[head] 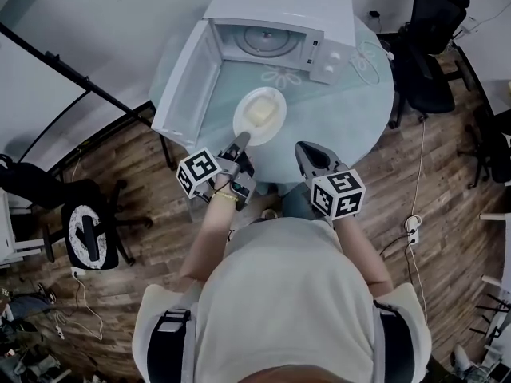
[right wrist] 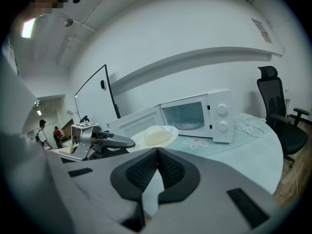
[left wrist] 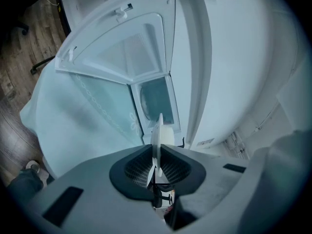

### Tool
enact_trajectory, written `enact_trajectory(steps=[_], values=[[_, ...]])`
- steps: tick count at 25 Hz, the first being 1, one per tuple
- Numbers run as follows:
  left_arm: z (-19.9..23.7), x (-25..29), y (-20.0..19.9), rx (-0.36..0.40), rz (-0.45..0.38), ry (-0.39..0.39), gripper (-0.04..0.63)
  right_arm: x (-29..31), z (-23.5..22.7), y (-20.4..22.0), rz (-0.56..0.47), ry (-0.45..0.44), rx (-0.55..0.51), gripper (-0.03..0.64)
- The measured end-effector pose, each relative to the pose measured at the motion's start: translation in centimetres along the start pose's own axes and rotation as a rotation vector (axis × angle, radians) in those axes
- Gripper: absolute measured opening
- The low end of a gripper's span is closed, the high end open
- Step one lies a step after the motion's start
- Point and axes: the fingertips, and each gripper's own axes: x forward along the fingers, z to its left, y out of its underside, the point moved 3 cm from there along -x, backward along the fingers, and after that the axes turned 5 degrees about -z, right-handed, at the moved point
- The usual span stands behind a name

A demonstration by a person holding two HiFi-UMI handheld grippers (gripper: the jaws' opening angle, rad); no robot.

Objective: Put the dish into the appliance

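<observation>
A white dish [head: 254,116] carrying a pale yellow lump of food hangs over the round table, just in front of the white microwave [head: 279,22]. The microwave's door [head: 185,86] is swung wide open to the left, and its turntable shows inside. My left gripper [head: 242,138] is shut on the dish's near rim. In the left gripper view the dish [left wrist: 157,140] stands edge-on between the pads, facing the open cavity [left wrist: 156,99]. My right gripper [head: 303,148] hovers to the right of the dish with its jaws together and nothing in them. The right gripper view shows the dish [right wrist: 170,130] and the microwave [right wrist: 195,116] ahead.
The pale glass table [head: 343,126] has a flower pattern and a cable loop [head: 367,58] beside the microwave. Black office chairs stand at the right [head: 427,62] and at the lower left [head: 88,230]. Wooden floor surrounds the table.
</observation>
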Motion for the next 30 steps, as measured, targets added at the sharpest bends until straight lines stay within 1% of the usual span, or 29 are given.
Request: enact_trajectory(steps=[3,8,12,15,23,30], values=[[-0.1,1.7,-0.7,-0.009,-0.014,0.004,0.041,1.1,-1.0,-0.3,0.000,-0.008,-0.001,0.008],[-0.3,4.9,-2.6,-0.005,-0.042,0.008,0.041,3.7,-2.6,-1.5,0.009,-0.047,-0.018,0.008],[-0.5,7.8,-4.0,-0.027,-0.065,0.010,0.041,5.7,-4.2,-2.7,0.021,-0.076,-0.028,0.008],[-0.4,9.9,-5.0,-0.026,-0.076,0.006,0.041,7.1,-5.3,-3.2,0.031,-0.089,-0.034,0.008],[0.4,15.2,-6.8,-0.039,-0.094,-0.002,0.041,9.7,-7.5,-3.4,0.050,-0.101,-0.030,0.007],[2.2,19.2,-8.6,-0.045,-0.103,-0.034,0.041,11.0,-9.3,-2.9,0.077,-0.101,-0.009,0.008]])
